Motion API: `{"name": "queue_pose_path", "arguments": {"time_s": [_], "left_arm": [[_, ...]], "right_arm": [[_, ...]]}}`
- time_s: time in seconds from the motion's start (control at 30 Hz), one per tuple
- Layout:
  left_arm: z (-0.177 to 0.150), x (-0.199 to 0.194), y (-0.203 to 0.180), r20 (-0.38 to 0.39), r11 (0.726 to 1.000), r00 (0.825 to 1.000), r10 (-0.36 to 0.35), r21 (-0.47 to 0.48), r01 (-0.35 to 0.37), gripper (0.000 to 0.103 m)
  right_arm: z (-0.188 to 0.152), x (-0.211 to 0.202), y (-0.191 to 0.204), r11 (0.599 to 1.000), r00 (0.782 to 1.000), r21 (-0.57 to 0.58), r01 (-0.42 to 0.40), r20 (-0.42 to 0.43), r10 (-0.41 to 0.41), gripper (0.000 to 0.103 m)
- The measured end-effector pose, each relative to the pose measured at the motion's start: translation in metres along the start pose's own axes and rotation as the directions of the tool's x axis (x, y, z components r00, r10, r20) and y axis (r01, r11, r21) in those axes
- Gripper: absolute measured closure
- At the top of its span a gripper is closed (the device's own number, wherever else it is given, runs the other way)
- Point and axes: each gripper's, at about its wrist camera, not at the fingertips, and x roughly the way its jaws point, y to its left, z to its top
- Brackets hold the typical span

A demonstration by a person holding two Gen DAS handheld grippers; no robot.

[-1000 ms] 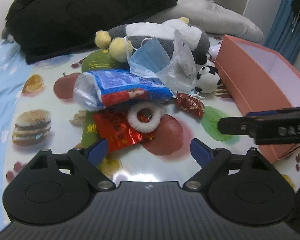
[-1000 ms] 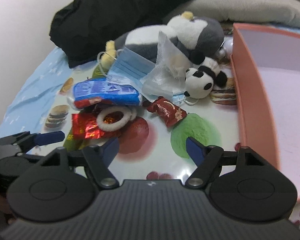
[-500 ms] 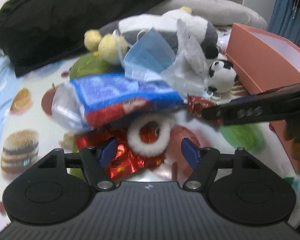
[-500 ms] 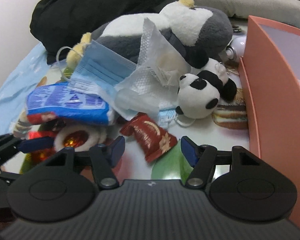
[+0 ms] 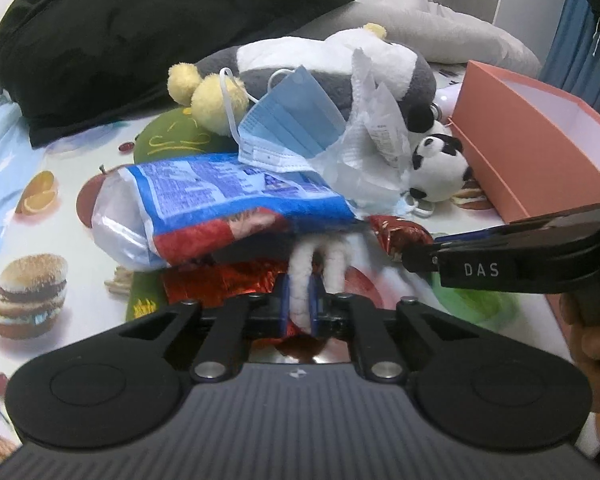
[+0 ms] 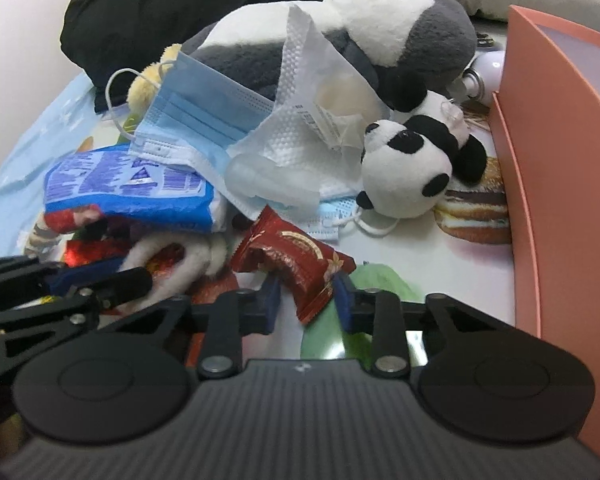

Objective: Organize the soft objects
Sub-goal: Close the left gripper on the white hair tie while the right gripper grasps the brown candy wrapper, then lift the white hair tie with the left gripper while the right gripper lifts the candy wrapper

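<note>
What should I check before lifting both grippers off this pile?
1. Left gripper jaws, which have just been closing, pinch the white fuzzy ring: ok.
2. Right gripper jaws, also just closing, bracket the red snack wrapper; firm pressing: cannot tell.
3. Ring free of the pile: not ok, its far end goes under the blue packet.
4. Wrapper free of other things: ok, nothing lies on it.
5. Pink box open to receive items: ok.
6. Grippers apart from each other: ok, though close.
</note>
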Motion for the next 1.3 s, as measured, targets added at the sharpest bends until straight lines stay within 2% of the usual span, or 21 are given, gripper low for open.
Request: {"name": "queue_pose_path", "arguments": {"time_s": [0.03,0.07,0.4,0.63,0.8,0.9,0.93,0.97,1.0,1.03,1.13,1.2,1.3], "left_arm": [[-0.001,-0.003,-0.001,0.003,1.000,1.000,-0.007,-0.007,0.007,0.092],[-0.003,-0.007,-0.003,0.005,1.000,1.000,-0.010,-0.013,0.010,0.093],[-0.029,-0.049,-0.022,0.006,0.994,0.998,-0.058,-0.089,0.059,0.094],[-0.062,-0.075,-0.026,-0.041,0.985,0.996,-0.074,-0.158,0.066,0.094],[-0.086,-0.086,-0.022,-0.108,0.969,0.988,-0.112,-0.231,0.084,0.093],[-0.093,-0.090,-0.018,-0.125,0.967,0.985,-0.116,-0.240,0.084,0.091],[-0.094,-0.092,-0.016,-0.127,0.962,0.983,-0.130,-0.257,0.095,0.085],[-0.094,-0.092,-0.013,-0.125,0.956,0.981,-0.149,-0.271,0.111,0.072],[-0.095,-0.093,-0.010,-0.118,0.950,0.978,-0.173,-0.282,0.134,0.066],[-0.094,-0.095,-0.009,-0.108,0.947,0.978,-0.180,-0.287,0.142,0.059],[-0.091,-0.095,-0.009,-0.097,0.949,0.977,-0.189,-0.273,0.156,0.054],[-0.089,-0.092,-0.008,-0.099,0.947,0.973,-0.209,-0.270,0.175,0.053],[-0.081,-0.085,-0.009,-0.106,0.950,0.964,-0.244,-0.228,0.215,0.049]], "right_arm": [[-0.001,-0.004,0.000,1.000,1.000,-0.005,0.008,0.003,-0.008,0.086],[-0.003,-0.008,0.001,1.000,1.000,-0.008,0.017,0.004,-0.017,0.086],[-0.031,-0.056,0.003,1.000,1.000,-0.007,0.029,-0.006,-0.029,0.089],[-0.066,-0.085,0.010,0.999,0.998,-0.001,0.038,-0.042,-0.038,0.090],[-0.094,-0.101,0.015,0.999,0.997,0.013,0.032,-0.072,-0.031,0.090],[-0.105,-0.111,0.016,0.999,0.997,0.024,0.046,-0.062,-0.044,0.087],[-0.108,-0.113,0.016,0.999,0.998,0.021,0.045,-0.053,-0.044,0.086],[-0.110,-0.116,0.016,0.999,0.998,0.018,0.043,-0.048,-0.042,0.085],[-0.112,-0.117,0.016,0.999,0.998,0.014,0.040,-0.048,-0.039,0.081],[-0.112,-0.118,0.016,0.999,0.998,0.009,0.036,-0.049,-0.035,0.073],[-0.112,-0.118,0.015,1.000,0.999,-0.021,0.014,-0.046,-0.015,0.055],[-0.111,-0.117,0.014,0.999,0.999,-0.041,0.014,-0.034,-0.015,0.049],[-0.106,-0.109,0.014,0.996,0.999,-0.094,-0.003,-0.037,0.000,0.048]]}}
